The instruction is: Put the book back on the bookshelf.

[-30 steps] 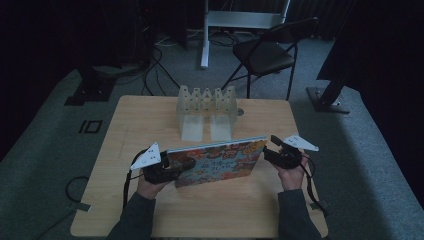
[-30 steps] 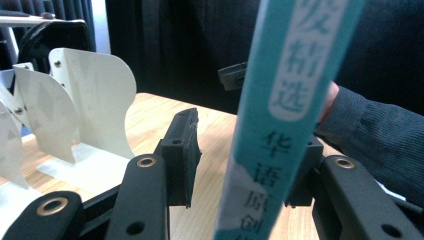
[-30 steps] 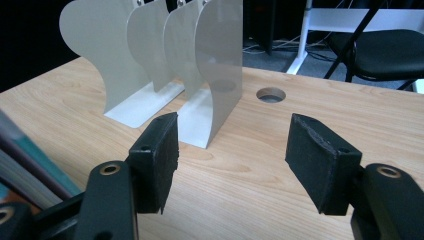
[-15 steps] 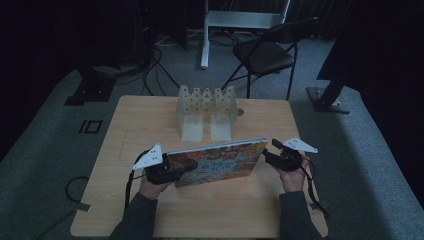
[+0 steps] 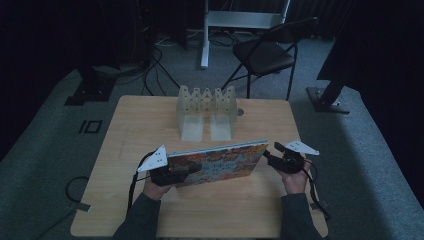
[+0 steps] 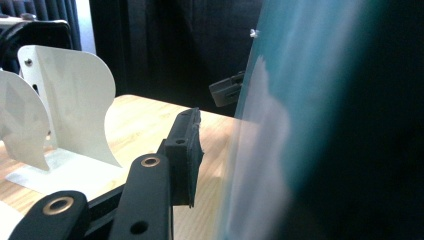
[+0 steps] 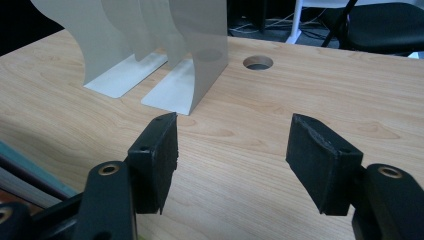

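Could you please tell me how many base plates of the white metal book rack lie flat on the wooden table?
2: left base plate and right base plate, side by side below the white metal rack's dividers.

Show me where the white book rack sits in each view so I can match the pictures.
High view: the book rack stands at the table's far middle, beyond the picture book.
Left gripper view: its white dividers stand at the far left, left of the black jaw.
Right gripper view: top left, beyond both jaws.
Shared landmark: the wooden table.
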Demonstrator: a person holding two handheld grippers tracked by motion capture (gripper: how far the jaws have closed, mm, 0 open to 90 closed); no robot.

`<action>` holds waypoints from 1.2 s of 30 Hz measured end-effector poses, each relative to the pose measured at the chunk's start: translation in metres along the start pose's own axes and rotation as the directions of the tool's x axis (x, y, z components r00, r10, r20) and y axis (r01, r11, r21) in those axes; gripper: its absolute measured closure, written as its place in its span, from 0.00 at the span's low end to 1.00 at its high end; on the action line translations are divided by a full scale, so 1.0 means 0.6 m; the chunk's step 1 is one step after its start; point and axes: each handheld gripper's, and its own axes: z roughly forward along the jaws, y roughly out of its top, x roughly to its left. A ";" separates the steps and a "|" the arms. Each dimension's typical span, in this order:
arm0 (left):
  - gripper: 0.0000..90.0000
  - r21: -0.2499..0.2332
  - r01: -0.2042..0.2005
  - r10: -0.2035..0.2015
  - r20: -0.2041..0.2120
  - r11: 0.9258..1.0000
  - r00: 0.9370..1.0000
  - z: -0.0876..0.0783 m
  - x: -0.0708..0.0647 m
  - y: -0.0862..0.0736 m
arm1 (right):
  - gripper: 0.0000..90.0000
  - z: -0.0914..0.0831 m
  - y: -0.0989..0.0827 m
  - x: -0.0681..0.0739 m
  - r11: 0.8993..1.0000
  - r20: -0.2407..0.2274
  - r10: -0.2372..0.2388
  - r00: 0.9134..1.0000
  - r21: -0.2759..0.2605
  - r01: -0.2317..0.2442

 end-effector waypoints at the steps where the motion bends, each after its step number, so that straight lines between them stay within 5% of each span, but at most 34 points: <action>1: 0.66 -0.003 -0.001 0.001 -0.004 1.000 1.000 0.000 0.001 0.000 | 0.41 0.000 -0.001 0.000 1.000 0.001 0.001 1.000 0.002 -0.001; 18: 0.67 -0.033 -0.061 0.060 -0.038 0.998 0.997 0.000 -0.003 -0.006 | 0.41 0.007 -0.012 -0.006 1.000 0.002 0.008 1.000 0.025 -0.008; 29: 0.64 -0.025 -0.021 0.020 -0.033 0.999 0.999 0.002 0.000 -0.013 | 0.41 0.008 -0.017 -0.008 0.999 0.001 0.009 1.000 0.033 -0.009; 36: 0.64 -0.020 -0.029 0.029 -0.028 0.999 0.999 0.003 0.000 -0.014 | 0.41 0.010 -0.018 -0.008 0.999 -0.001 0.009 1.000 0.038 -0.009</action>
